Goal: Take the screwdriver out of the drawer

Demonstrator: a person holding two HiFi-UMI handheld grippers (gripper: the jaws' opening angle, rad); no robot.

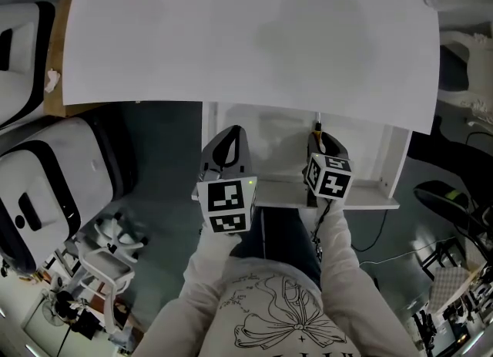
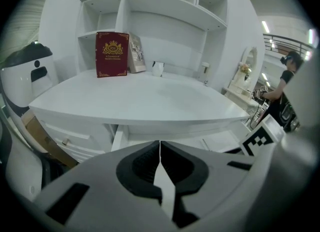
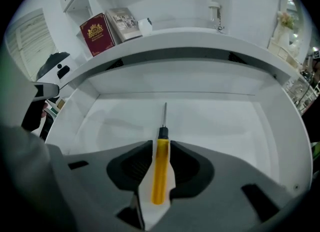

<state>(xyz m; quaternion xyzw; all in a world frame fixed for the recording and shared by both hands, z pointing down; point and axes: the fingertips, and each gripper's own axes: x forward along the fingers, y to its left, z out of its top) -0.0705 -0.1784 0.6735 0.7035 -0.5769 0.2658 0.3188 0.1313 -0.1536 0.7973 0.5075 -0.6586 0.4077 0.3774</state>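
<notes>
A screwdriver (image 3: 160,171) with a yellow handle, a black collar and a thin metal shaft lies on the floor of the open white drawer (image 3: 225,121), pointing toward the drawer's back. My right gripper (image 3: 161,145) is open and straddles the handle, a jaw on each side; a thin white gap shows along the handle's left. In the head view the right gripper (image 1: 322,138) reaches down into the drawer (image 1: 370,193) and only the screwdriver's tip (image 1: 316,126) shows. The left gripper (image 2: 160,148) is shut with nothing in it, held over the drawer's left front corner (image 1: 231,133).
The white desk top (image 1: 254,39) overhangs the drawer's back. A red book (image 2: 112,54) and small items stand on the desk below shelves. A white and black machine (image 1: 46,186) sits left of the desk. A person (image 2: 287,83) stands far right.
</notes>
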